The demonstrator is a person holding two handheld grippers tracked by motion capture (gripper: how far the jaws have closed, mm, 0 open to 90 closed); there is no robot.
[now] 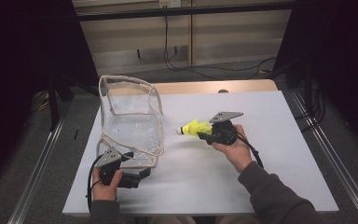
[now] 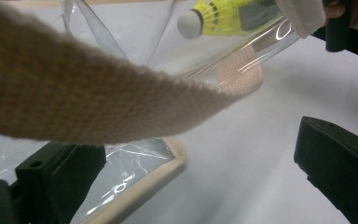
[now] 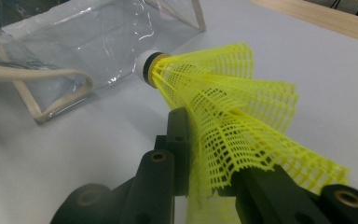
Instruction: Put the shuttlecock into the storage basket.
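Note:
A yellow mesh shuttlecock (image 1: 193, 128) (image 3: 223, 107) with a white cork tip is held above the white table (image 1: 242, 186). My right gripper (image 1: 204, 134) (image 3: 209, 149) is shut on its skirt. The cork points left toward a clear plastic bag (image 1: 130, 121) (image 3: 102, 42) with beige trim, which stands open at the table's left. My left gripper (image 1: 137, 165) (image 2: 198, 142) sits at the bag's near corner with its jaws wide apart. The bag's trimmed edge (image 2: 168, 158) lies between them, and a beige strap (image 2: 98, 102) hangs close in front of its camera. Through the bag, the shuttlecock (image 2: 214, 14) is visible.
A wooden strip (image 1: 205, 87) runs along the table's far edge. Cables (image 1: 205, 70) lie on the floor behind it. Metal rails (image 1: 321, 154) flank both sides of the table. Open white surface stretches to the right and in front of the right hand.

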